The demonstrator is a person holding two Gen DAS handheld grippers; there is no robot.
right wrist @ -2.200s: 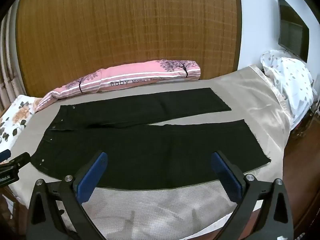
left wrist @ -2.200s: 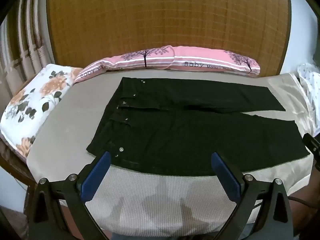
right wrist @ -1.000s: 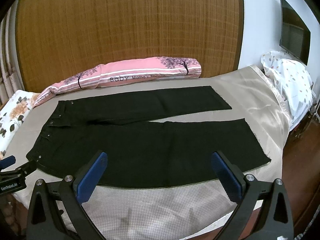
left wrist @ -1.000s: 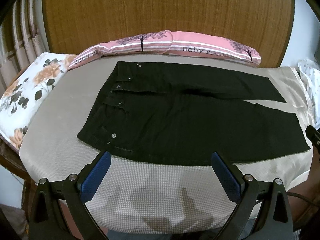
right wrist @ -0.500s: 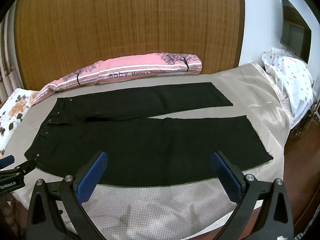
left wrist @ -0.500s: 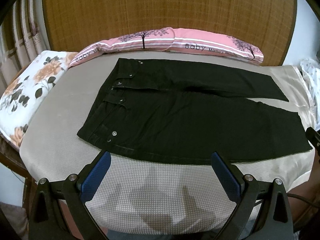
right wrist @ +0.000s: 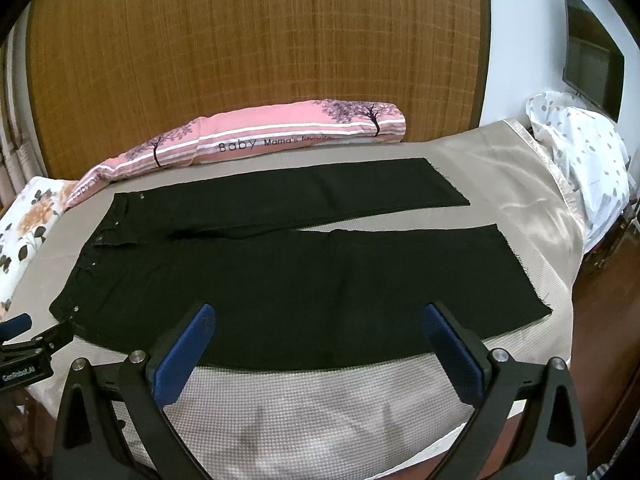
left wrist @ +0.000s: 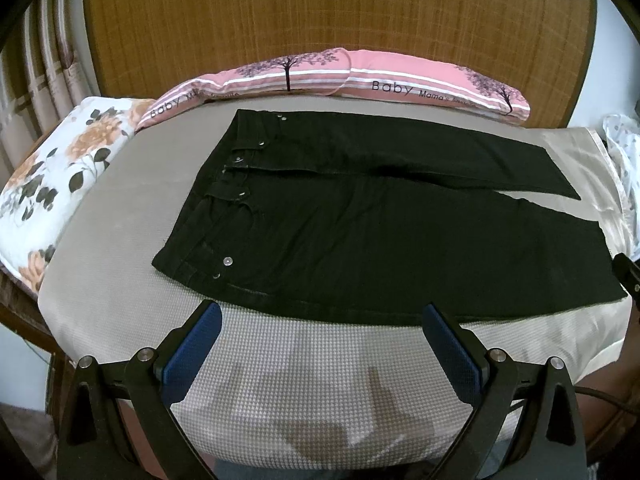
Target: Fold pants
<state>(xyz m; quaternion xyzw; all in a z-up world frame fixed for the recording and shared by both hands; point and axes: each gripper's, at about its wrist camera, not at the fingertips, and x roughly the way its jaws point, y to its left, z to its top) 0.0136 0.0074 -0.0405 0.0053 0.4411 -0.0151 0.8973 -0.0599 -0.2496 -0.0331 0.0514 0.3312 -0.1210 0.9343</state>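
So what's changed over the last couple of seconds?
Only the viewpoints shifted slightly: both grippers, left gripper and right gripper, drifted a little while open and empty. The black pants stayed spread flat, unfolded, on the bed. Nothing was grasped or released.

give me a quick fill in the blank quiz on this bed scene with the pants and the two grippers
1. The pants lying flat on the bed are ____ in colour.
2. The left gripper and the right gripper both have their jaws ____.
3. The long pink pillow by the headboard bears the printed word ____ before "Mama's".
4. In the right wrist view the waistband is at the ____ end of the pants.

Missing words: black; open; Baby; left
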